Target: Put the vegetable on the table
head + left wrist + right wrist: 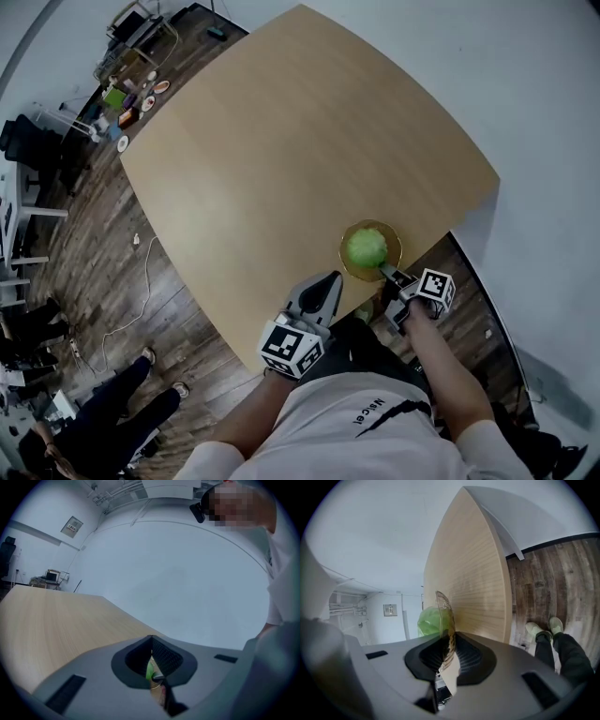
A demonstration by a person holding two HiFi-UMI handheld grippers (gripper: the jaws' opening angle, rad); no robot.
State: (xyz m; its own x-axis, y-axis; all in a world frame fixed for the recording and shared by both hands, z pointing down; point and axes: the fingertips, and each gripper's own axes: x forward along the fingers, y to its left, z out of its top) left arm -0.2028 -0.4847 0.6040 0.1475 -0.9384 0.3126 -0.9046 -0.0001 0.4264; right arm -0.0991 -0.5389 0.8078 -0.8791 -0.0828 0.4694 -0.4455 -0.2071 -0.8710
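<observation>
My right gripper (385, 273) is pinching the near rim of a shallow amber glass bowl (346, 266), its two jaws pressed onto the thin wall. I hold it there because the rim is the only edge this tool can bite on. The vegetable (367, 247), a round pale-green head like a small cabbage, sits in the middle of that bowl, so I carry it by the dish rather than squeezing the leaves. The bowl is over the near right corner of the large light-wood table (281, 141), its front edge about level with the table's edge. I cannot tell whether it rests on the wood or hangs just above it. In the right gripper view the rim (445, 605) rises straight out from between the jaws, with the green head (428, 620) just behind it and the tabletop (473, 573) beyond. My left gripper (330, 279) is near the table's edge, just beside the bowl but apart from it, jaws pressed together on nothing. I judge it waits there as a spare, since one grip on the rim seems enough.
</observation>
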